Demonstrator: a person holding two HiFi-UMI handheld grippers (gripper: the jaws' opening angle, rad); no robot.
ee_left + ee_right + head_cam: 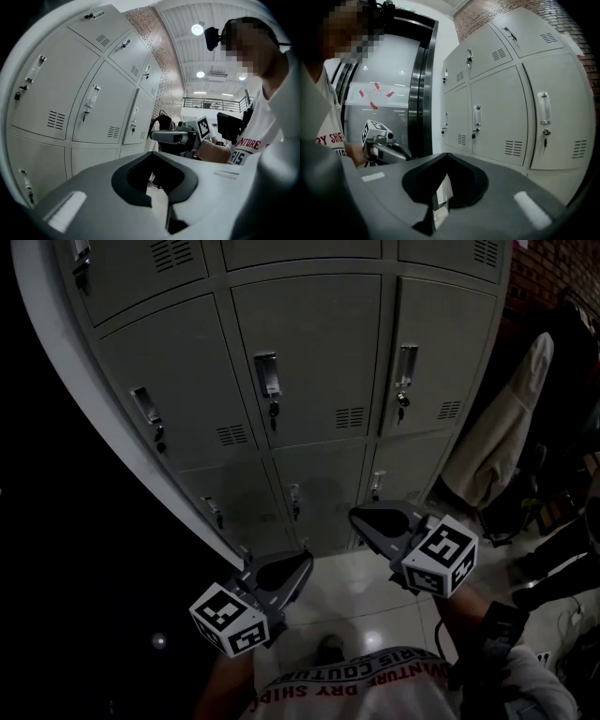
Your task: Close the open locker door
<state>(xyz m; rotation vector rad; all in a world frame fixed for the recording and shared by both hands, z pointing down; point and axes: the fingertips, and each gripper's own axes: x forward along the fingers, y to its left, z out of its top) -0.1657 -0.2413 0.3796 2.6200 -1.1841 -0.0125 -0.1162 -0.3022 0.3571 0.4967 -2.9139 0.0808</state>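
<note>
A bank of grey lockers (314, 343) fills the head view; every door I can see sits flush, with latches (268, 377) and hanging keys. None stands visibly open in any view. My left gripper (302, 564) hangs low in front of the bottom row, jaws together and empty. My right gripper (360, 515) is beside it, slightly higher, jaws also together and empty, short of the lower doors. In the left gripper view my left gripper (151, 153) points along the lockers (101, 108) with the right gripper (161, 136) ahead. The right gripper (446, 154) faces the lockers (497, 117).
Coats (502, 432) hang right of the lockers, with dark clutter (553, 540) on the floor below. Pale glossy floor tiles (361, 596) lie beneath the grippers. A brick wall (164, 61) rises above the lockers. A dark door frame (419, 93) stands at their far end.
</note>
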